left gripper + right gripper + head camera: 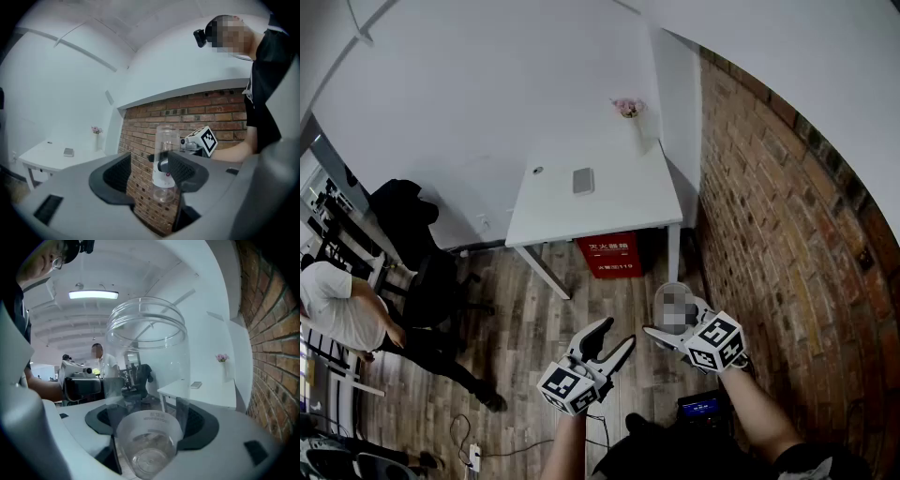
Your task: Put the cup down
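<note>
Cup (147, 357) of clear plastic, tall and see-through, sits upright between the two dark pads of the right hand-held gripper (149, 425), which is clamped on its lower half, so the cup is up in the air and not resting on anything. From the head view the cup (672, 305) shows at lower centre-right of the frame, held over the wooden plank floor (534, 328) on the near side of the white counter (609, 211) and close to the red brick wall (787, 234) that fills the right side. The right hand-held gripper (675, 323) reaches in from the lower right, its marker cube just behind the cup. The left hand-held gripper (614, 335) lies just to the left of it, lower centre, with its jaws spread wide and nothing between them. Its own view confirms this: the pads of the left hand-held gripper (149, 172) stand apart on either side of bare brick, and the cup (165, 140) shows beyond them at centre frame. On the counter, upper centre, lie a small flat grey object (583, 180) and, at the far corner, a slim vase of pink flowers (628, 108). A red box (609, 253) stands under the counter. A seated person in a white top (337, 305) is at the left edge.
</note>
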